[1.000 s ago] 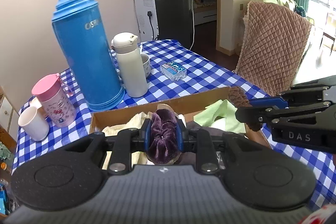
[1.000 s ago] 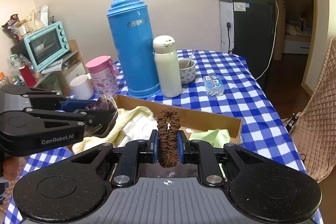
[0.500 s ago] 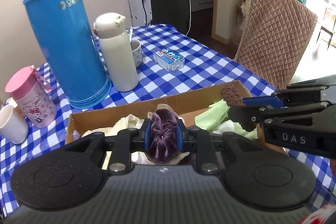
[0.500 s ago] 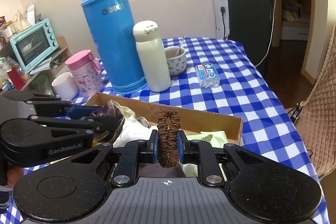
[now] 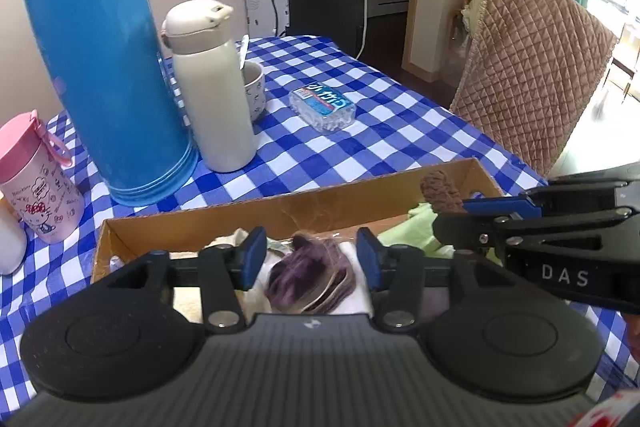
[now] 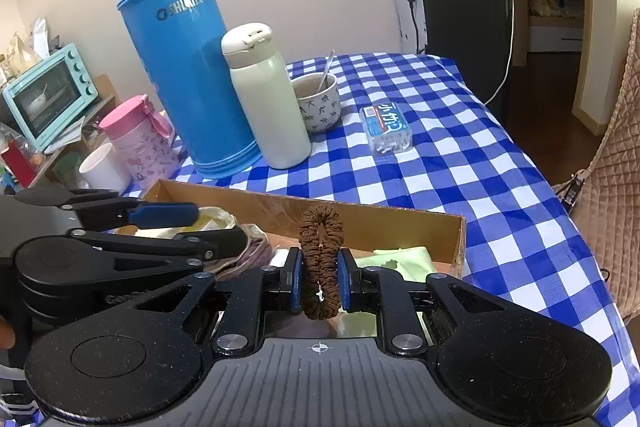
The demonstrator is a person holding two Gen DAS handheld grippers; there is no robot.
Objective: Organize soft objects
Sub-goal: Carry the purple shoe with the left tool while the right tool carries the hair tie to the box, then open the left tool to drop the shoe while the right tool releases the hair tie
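the left gripper [image 5: 311, 259] has just been opening, its jaws now spread apart over the cardboard box [image 5: 280, 209]. the purple scrunchie [image 5: 310, 279] is seen lying between the blue pads, apparently untouched by either, on the white cloth [image 5: 354, 293] inside the box. over at the right gripper [image 6: 319, 281], the brown scrunchie [image 6: 321, 259] is pinched upright between the pads, above the box beside the green cloth [image 6: 394, 259]. the blue thermos [image 6: 188, 55] is left standing behind on the checked tablecloth [image 6: 460, 163].
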